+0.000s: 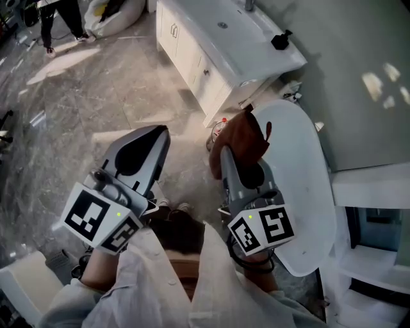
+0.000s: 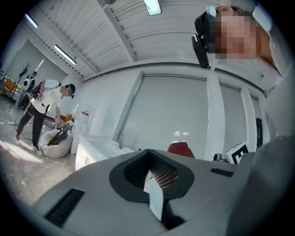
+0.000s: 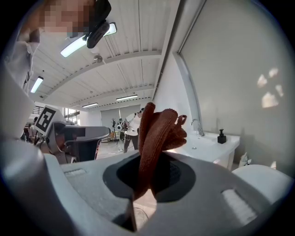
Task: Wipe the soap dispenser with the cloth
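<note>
The black soap dispenser (image 1: pixel 280 40) stands on the right end of the white vanity counter (image 1: pixel 256 51), far ahead of both grippers; it also shows small in the right gripper view (image 3: pixel 221 136). My right gripper (image 1: pixel 238 157) (image 3: pixel 147 179) is shut on a brown cloth (image 1: pixel 242 136) (image 3: pixel 156 131), which sticks up bunched from between the jaws. My left gripper (image 1: pixel 159 138) (image 2: pixel 152 184) is held beside it to the left, shut with nothing in it. The cloth (image 2: pixel 180 149) also peeks over the left gripper's jaws.
A white bathtub (image 1: pixel 307 192) lies under and right of my right gripper. The counter has a sink and faucet (image 3: pixel 197 124), with cabinet doors (image 1: pixel 186 51) below. A person (image 1: pixel 61 19) stands far left beside a white bag (image 1: pixel 118 13). Grey marble floor (image 1: pixel 64 109).
</note>
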Tool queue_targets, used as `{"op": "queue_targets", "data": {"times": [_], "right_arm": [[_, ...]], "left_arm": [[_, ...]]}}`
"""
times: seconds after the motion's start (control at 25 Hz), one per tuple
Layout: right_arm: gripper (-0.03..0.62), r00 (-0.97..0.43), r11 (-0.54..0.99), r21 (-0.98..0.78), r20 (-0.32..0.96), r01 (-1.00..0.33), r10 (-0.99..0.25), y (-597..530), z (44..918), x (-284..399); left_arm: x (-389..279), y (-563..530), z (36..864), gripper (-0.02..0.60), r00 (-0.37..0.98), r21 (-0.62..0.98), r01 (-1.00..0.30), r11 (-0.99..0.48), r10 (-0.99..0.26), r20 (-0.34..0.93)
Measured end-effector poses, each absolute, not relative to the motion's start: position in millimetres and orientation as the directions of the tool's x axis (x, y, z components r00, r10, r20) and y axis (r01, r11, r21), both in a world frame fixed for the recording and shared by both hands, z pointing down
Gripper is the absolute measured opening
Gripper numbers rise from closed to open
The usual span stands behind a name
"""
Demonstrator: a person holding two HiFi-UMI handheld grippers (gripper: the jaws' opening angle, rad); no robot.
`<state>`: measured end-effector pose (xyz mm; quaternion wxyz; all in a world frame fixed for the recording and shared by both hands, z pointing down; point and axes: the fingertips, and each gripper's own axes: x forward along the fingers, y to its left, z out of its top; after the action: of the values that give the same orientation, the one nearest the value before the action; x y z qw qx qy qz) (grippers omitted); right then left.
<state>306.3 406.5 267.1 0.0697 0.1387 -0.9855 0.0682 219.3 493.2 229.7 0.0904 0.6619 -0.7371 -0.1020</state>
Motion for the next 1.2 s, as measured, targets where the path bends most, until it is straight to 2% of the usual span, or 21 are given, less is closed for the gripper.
{"op": "queue_targets", "data": {"times": [0.52, 1.2], "right_arm": [[0.055, -0.954, 0.948, -0.14, 0.134, -0.285, -0.267, 421.8, 265.1, 293.2], [0.055, -0.934, 0.928, -0.13, 0.137, -0.348, -0.331, 445.7, 275.3, 276.6]], "left_arm": [[199.1, 523.8, 228.4, 0.003, -0.136, 0.27, -0.955, 0.126, -0.991, -0.02], [164.3, 555.8, 232.3, 0.003, -0.123, 0.255, -0.961, 0.108, -0.991, -0.044]]}}
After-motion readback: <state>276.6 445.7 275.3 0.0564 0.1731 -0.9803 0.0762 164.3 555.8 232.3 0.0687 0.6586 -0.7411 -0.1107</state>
